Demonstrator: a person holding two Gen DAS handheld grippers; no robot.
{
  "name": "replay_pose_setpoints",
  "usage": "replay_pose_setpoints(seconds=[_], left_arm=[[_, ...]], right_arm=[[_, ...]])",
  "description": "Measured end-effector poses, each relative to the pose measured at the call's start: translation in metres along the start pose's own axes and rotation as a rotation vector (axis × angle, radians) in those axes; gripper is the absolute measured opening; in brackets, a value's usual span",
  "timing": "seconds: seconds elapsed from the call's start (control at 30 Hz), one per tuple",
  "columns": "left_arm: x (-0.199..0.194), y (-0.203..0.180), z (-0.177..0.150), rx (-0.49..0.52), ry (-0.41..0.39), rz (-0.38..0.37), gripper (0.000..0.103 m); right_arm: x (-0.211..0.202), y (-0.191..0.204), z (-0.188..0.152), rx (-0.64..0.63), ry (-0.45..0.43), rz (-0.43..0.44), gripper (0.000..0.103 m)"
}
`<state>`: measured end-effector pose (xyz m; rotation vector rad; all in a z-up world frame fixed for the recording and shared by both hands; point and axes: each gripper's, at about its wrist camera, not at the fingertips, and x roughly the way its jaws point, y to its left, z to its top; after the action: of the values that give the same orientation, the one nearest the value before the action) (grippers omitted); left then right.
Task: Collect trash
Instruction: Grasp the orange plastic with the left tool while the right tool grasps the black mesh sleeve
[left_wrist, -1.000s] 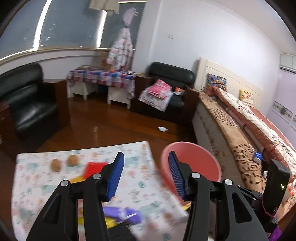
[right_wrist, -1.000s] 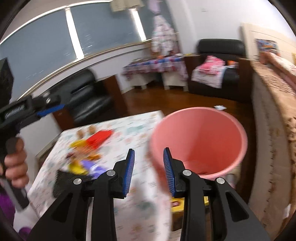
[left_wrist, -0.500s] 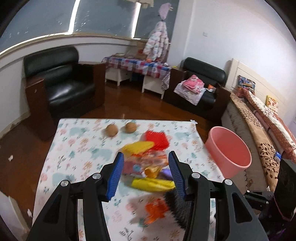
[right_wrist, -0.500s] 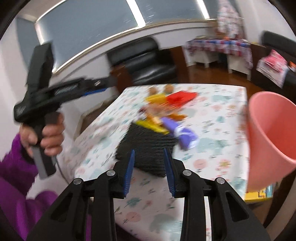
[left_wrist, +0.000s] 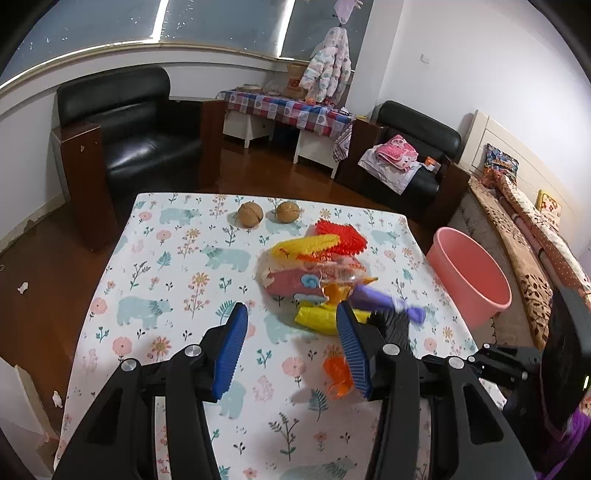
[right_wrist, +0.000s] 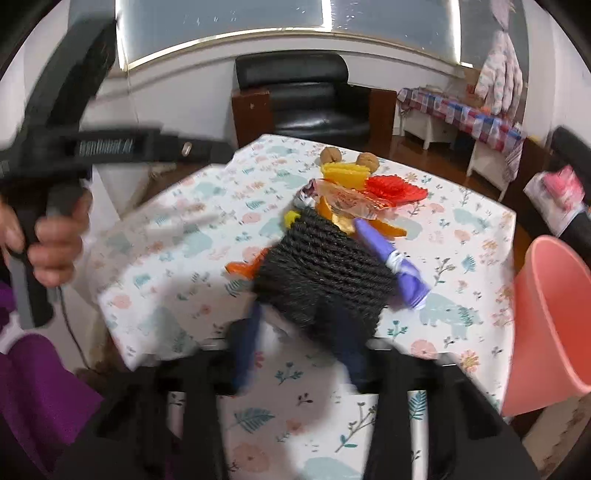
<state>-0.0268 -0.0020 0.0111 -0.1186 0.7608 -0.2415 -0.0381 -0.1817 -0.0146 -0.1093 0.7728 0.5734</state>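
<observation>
We stand at a table (left_wrist: 155, 280) covered with a white cloth printed with bears and flowers, in a room with a dark wooden floor. Nearest to us in the left wrist view, the left gripper (left_wrist: 291, 332) hangs over the cloth with its blue pads apart and nothing between them. Just past its right pad lies an orange wrapper (left_wrist: 338, 373), and beside that a black ribbed object (right_wrist: 325, 273). In the right wrist view the right gripper (right_wrist: 299, 332) is badly blurred; its jaws have just been closing, with the near edge of the black ribbed object between them, but we cannot tell whether the pads press on it.

The trash sits in a heap at the middle of the table: a yellow wrapper (left_wrist: 317, 319), a purple wrapper (right_wrist: 391, 258) next to the black object, a clear snack bag (left_wrist: 306, 275), a yellow ridged piece (left_wrist: 306, 245) and a red ridged piece (left_wrist: 343, 234). Beyond the heap two walnuts (left_wrist: 250, 214) lie side by side near the far edge.

A pink bucket (left_wrist: 469, 277) stands off the table's right side. Farther back are a black armchair (left_wrist: 129, 122), a bench with a checked cloth (left_wrist: 288, 107) and a bed (left_wrist: 535, 236) along the right wall.
</observation>
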Motion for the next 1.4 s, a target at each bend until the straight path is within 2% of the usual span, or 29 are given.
replay_pose_setpoints(seconds=[0.07,0.27,0.47,0.63,0.8,0.93,1.0,1.13,1.4], left_arm=[[0.002,0.000,-0.004,0.008,0.013,-0.011,0.049],[0.010,-0.019,-0.022,0.100,0.074,-0.086,0.049],[0.022,-0.038,-0.033,0.155,0.131,-0.150,0.049],[0.036,-0.047,-0.032,0.124,0.179,-0.177,0.049],[0.054,-0.053,-0.033,0.083,0.229,-0.157,0.049],[0.059,-0.056,-0.035,0.090,0.238,-0.152,0.049],[0.062,-0.058,-0.036,0.099,0.246,-0.137,0.039],[0.061,-0.057,-0.035,0.104,0.237,-0.127,0.030],[0.038,-0.067,-0.019,0.130,0.163,-0.144,0.027]], right_arm=[[-0.005,-0.006,0.001,0.025,-0.018,-0.003,0.012],[-0.024,-0.025,0.004,0.127,-0.087,-0.013,0.009],[-0.053,-0.046,0.014,0.240,-0.185,0.043,0.009],[-0.073,-0.061,0.019,0.309,-0.258,0.061,0.009],[-0.074,-0.070,0.017,0.338,-0.269,0.034,0.009],[-0.069,-0.074,0.013,0.355,-0.257,0.028,0.009],[-0.067,-0.075,0.011,0.359,-0.252,0.024,0.009],[-0.068,-0.077,0.008,0.363,-0.259,0.018,0.009],[-0.079,-0.086,0.002,0.384,-0.301,0.009,0.009]])
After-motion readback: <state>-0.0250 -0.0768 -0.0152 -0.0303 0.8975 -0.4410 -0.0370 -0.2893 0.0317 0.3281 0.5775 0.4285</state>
